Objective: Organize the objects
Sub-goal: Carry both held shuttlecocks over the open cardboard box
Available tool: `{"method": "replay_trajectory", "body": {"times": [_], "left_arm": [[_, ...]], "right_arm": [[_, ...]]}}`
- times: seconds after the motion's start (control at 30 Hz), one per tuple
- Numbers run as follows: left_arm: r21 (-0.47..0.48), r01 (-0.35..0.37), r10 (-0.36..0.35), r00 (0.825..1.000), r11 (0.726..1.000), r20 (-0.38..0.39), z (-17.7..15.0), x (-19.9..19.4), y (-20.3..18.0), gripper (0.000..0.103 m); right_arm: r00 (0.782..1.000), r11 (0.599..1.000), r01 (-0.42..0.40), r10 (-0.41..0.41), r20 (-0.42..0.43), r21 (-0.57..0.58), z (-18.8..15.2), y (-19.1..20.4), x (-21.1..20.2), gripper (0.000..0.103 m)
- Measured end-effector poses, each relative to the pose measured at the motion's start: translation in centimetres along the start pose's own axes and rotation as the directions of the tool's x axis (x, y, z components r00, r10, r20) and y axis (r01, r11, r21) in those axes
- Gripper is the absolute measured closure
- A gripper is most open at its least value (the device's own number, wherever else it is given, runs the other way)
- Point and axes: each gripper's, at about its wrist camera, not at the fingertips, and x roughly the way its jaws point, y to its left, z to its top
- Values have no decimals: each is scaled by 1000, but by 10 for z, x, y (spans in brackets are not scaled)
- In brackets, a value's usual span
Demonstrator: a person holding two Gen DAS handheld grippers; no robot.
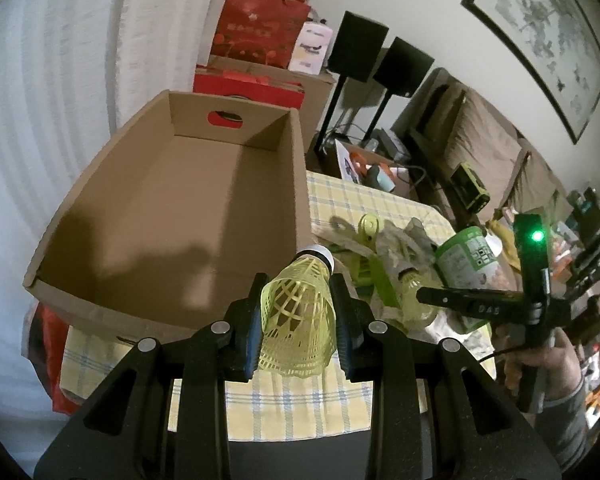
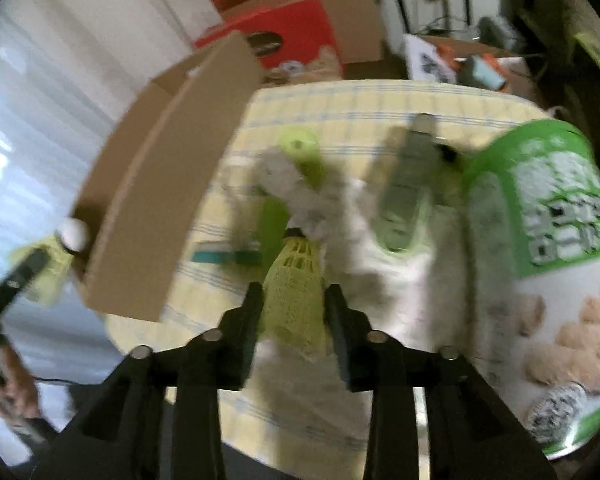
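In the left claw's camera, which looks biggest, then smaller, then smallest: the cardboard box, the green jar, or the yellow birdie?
1. cardboard box, by far the biggest.
2. and 3. unsure: the yellow birdie and the green jar look alike in size, and the birdie sits right by the camera.

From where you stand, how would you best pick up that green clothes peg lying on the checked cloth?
Take the green clothes peg across its long flat arm, coming from above. It lies flat on the checked cloth, its narrow sides free for two fingers; crumpled tissue crowds its far end, so grip nearer the middle.
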Motion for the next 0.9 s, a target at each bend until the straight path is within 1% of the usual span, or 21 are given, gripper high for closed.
{"method": "replay_trajectory", "body": {"times": [0.07, 0.1, 0.13, 0.2, 0.33, 0.5, 0.57, 0.6, 0.63, 0.73, 0.83, 0.9], "left_arm": [[4, 2, -2, 1000, 1000, -2, 0, 0, -3, 75], [6, 2, -2, 1000, 1000, -3, -1, 0, -4, 75], [8, 2, -2, 1000, 1000, -4, -1, 1, -5, 75], [12, 2, -2, 1000, 1000, -7, -1, 1, -7, 75], [15, 4, -3, 1000, 1000, -9, -1, 3, -8, 75], [14, 3, -3, 1000, 1000, -11, -1, 3, -9, 75], [13, 1, -1, 1000, 1000, -12, -1, 4, -9, 75], [13, 1, -1, 1000, 1000, -12, -1, 4, -9, 75], [13, 1, -1, 1000, 1000, -12, -1, 4, -10, 75], [13, 0, 0, 1000, 1000, -11, -1, 4, -9, 75], [14, -1, 1, 1000, 1000, -11, -1, 5, -9, 75], [14, -2, 2, 1000, 1000, -11, -1, 5, -8, 75]], "right_arm": [[998, 998, 65, -65, 15, 6, -4, -4, -4, 58], [996, 997, 83, -83, 23, 4, -5, -6, -6, 57], [995, 996, 92, -92, 34, 6, -5, -6, -9, 56], [992, 993, 115, -115, 54, 12, -6, -6, -16, 50], [983, 989, 149, -150, 108, 16, -8, -2, -34, 48], [972, 990, 137, -140, 186, 29, -3, 3, -57, 48], [975, 996, 94, -91, 202, -7, -1, 11, -62, 47], [979, 997, 76, -68, 195, -33, 0, 16, -61, 47], [982, 995, 79, -66, 176, -62, 1, 23, -57, 47], [986, 983, 133, -119, 114, -123, 7, 33, -35, 49], [987, 980, 160, -156, 44, -117, 11, 27, -9, 56], [981, 974, 195, -193, 21, -119, 10, 22, 1, 57]]}}
